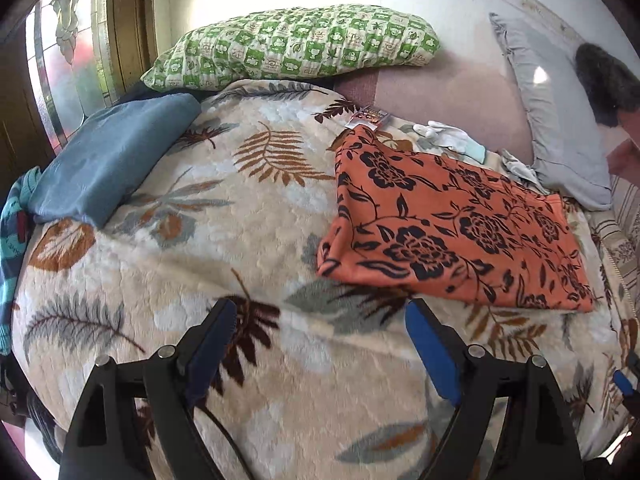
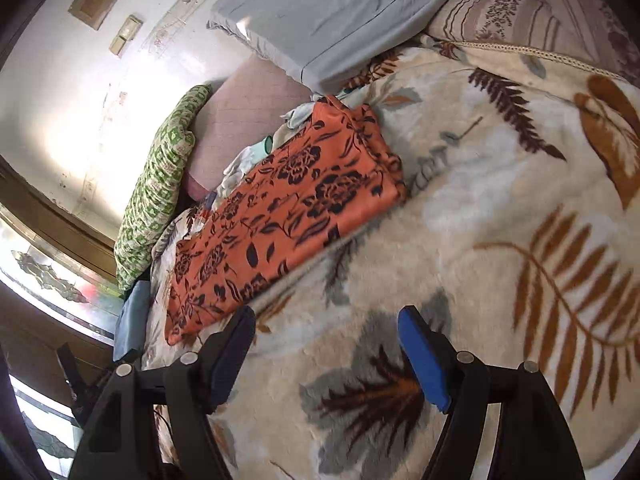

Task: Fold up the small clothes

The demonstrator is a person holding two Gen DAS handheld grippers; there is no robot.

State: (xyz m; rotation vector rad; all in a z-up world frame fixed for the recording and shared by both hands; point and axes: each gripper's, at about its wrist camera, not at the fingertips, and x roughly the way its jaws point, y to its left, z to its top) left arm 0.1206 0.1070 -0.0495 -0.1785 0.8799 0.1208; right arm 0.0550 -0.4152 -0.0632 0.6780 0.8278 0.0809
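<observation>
An orange cloth with black flowers (image 1: 448, 224) lies folded flat on the leaf-patterned blanket (image 1: 248, 240). It also shows in the right wrist view (image 2: 288, 208). My left gripper (image 1: 320, 320) is open and empty, just above the blanket, short of the cloth's near edge. My right gripper (image 2: 326, 324) is open and empty over the blanket (image 2: 480, 240), beside the cloth's near corner. The right gripper's tip (image 1: 624, 384) shows at the left wrist view's right edge.
A folded blue cloth (image 1: 108, 160) lies at the left. A green checked pillow (image 1: 296, 44) and a grey pillow (image 1: 552, 112) lie at the bed head. White gloves (image 1: 448, 136) and a small packet (image 1: 370, 117) lie behind the orange cloth. A striped garment (image 1: 12, 240) hangs at far left.
</observation>
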